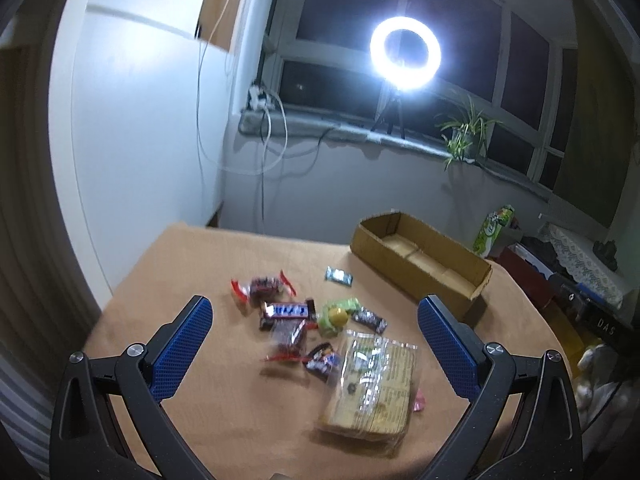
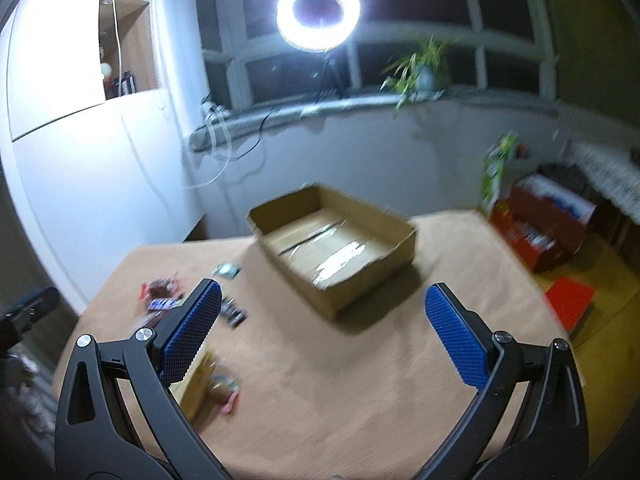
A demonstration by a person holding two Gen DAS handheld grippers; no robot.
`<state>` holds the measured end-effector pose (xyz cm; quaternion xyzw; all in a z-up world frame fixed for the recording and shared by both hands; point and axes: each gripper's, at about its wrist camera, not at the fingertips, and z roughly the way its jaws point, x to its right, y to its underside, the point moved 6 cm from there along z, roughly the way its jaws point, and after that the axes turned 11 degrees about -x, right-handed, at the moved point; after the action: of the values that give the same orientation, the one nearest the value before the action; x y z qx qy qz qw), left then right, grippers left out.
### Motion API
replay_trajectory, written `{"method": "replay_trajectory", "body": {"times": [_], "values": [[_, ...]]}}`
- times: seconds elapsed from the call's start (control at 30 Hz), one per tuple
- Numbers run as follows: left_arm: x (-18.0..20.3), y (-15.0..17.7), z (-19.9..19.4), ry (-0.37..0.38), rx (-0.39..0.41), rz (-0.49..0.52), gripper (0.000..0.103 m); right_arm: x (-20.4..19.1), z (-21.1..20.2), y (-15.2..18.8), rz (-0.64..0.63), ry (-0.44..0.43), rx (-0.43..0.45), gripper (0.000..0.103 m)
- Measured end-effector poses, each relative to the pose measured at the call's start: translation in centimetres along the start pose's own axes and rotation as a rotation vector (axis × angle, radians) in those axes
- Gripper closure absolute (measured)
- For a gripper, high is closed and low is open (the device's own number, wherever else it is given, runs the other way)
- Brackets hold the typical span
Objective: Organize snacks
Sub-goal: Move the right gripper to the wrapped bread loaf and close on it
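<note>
Several snacks lie loose on the tan table (image 1: 224,408): a dark bar with a blue label (image 1: 287,311), red-ended candy wrappers (image 1: 264,286), a green and yellow sweet (image 1: 338,314), a small teal packet (image 1: 339,276) and a large clear bag of yellowish crackers (image 1: 372,384). An empty open cardboard box (image 1: 420,260) stands at the far right of the pile. My left gripper (image 1: 316,344) hovers open above the snacks, holding nothing. My right gripper (image 2: 322,328) is open and empty, in front of the cardboard box (image 2: 336,240), with the snacks (image 2: 162,300) to its left.
A bright ring light (image 1: 405,53) on a tripod and a potted plant (image 1: 466,132) stand on the windowsill behind. A green carton (image 1: 494,226), a red box (image 2: 536,232) and a red pad (image 2: 570,300) sit to the right of the table. Cables hang along the white wall.
</note>
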<state>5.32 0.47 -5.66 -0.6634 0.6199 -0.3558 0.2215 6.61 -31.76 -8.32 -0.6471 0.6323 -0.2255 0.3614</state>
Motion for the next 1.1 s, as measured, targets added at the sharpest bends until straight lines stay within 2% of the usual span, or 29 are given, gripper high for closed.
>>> {"method": "replay_trajectory", "body": {"times": [0.23,0.33,0.4,0.5,0.53,0.57,0.63,0.67,0.9,1.03,1.1], "values": [[-1.3,2.4,3.0,0.093,-0.144,-0.064,0.001,-0.5,3.5,2.7,0.048,-0.172,-0.148,0.000],[-1.4,3.3,3.9,0.140,-0.194,-0.076,0.004,-1.5,4.8,4.0,0.077,-0.270,-0.225,0.006],[-1.4,4.0,4.4,0.184,-0.231,-0.096,0.008,-2.5,5.7,4.9,0.082,-0.322,-0.279,0.012],[-1.0,4.8,5.0,0.242,-0.278,-0.106,0.016,-4.0,6.5,6.1,0.085,-0.389,-0.335,0.013],[-0.8,5.1,5.2,0.258,-0.294,-0.105,0.021,-4.8,6.8,6.6,0.083,-0.418,-0.358,0.014],[-0.7,5.4,5.4,0.274,-0.311,-0.108,0.027,-5.4,7.0,7.1,0.078,-0.438,-0.375,0.019],[-0.4,5.7,5.9,0.310,-0.339,-0.118,0.030,-6.4,7.6,7.8,0.069,-0.465,-0.410,0.031],[-0.3,5.9,6.1,0.333,-0.353,-0.127,0.033,-6.9,8.0,8.1,0.067,-0.475,-0.426,0.033],[-0.4,6.5,7.8,0.411,-0.412,-0.167,0.047,-8.7,9.5,8.5,0.071,-0.530,-0.498,0.041],[-0.1,6.7,8.7,0.423,-0.432,-0.159,0.048,-9.7,10.3,8.9,0.069,-0.565,-0.543,0.052],[-0.1,6.8,9.2,0.426,-0.442,-0.160,0.050,-9.9,10.6,9.1,0.075,-0.580,-0.558,0.054]]}}
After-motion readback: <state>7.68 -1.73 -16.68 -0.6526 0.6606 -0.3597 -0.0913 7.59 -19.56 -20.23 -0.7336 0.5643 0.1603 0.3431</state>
